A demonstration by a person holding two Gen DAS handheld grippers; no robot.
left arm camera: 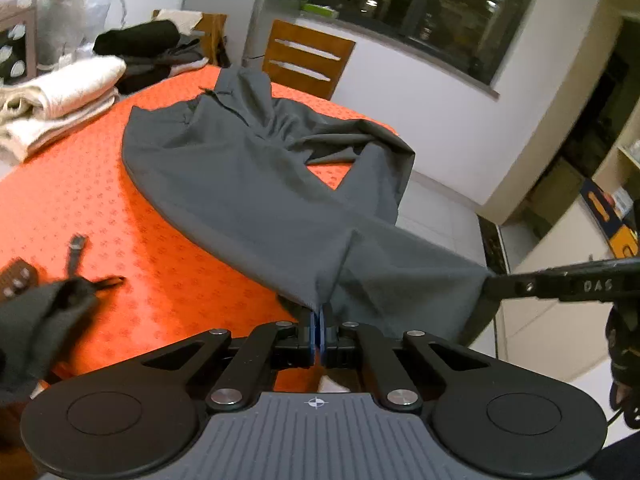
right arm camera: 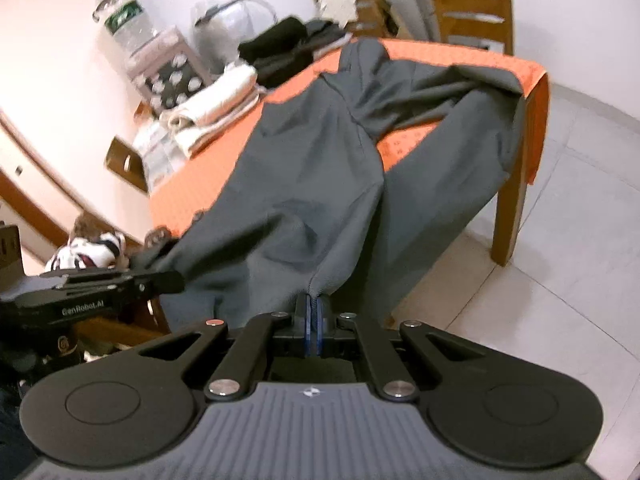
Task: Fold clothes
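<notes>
A dark grey garment [left arm camera: 240, 176] lies across the orange tablecloth [left arm camera: 100, 200], one part hanging over the table's far right edge. My left gripper [left arm camera: 319, 312] is shut on the garment's near edge. My right gripper [right arm camera: 313, 300] is shut on the same edge further right, off the table's side; the garment [right arm camera: 320, 184] stretches from it up onto the table. The right gripper also shows in the left wrist view [left arm camera: 492, 280], and the left gripper shows in the right wrist view [right arm camera: 176, 276], both pinching cloth.
Folded white towels [left arm camera: 60, 96] and dark clothes [left arm camera: 144, 44] are stacked at the table's far left. A dark strap [left arm camera: 76, 256] and another grey cloth [left arm camera: 36, 320] lie near the front left. A wooden chair [left arm camera: 308, 60] stands behind the table. Tiled floor [right arm camera: 560, 240] lies to the right.
</notes>
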